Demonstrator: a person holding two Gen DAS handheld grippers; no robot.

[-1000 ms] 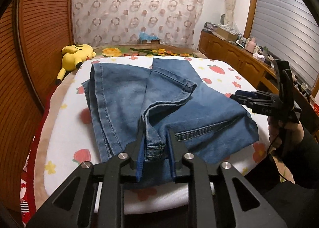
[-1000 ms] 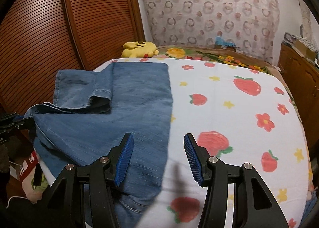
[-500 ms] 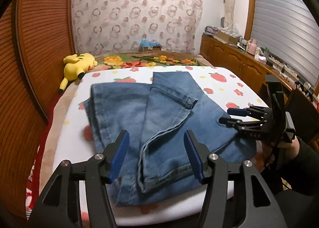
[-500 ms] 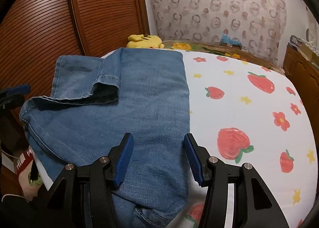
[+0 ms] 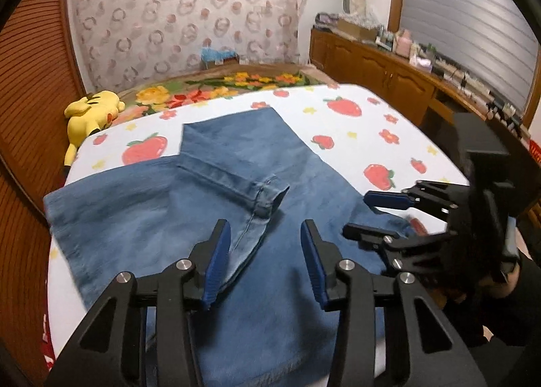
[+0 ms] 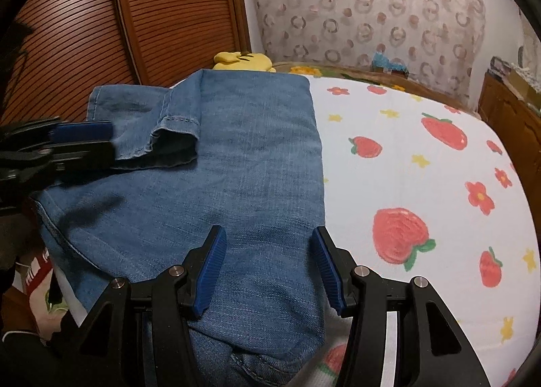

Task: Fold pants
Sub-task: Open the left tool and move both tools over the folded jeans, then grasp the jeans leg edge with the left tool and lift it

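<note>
Here, left hand-held gripper [image 5: 266,251] spread and just closing a little over folded jeans [image 5: 209,218] on the strawberry-print bed [image 6: 422,184], nothing pinched, right hand-held gripper [image 6: 267,263] spread above the denim, yellow plush toy [image 5: 91,113] beyond, wooden cabinet [image 5: 378,69] far right.

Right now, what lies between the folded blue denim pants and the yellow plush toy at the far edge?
In the left wrist view, between the blue denim pants and the yellow plush toy lies only the white strawberry-print sheet.
</note>
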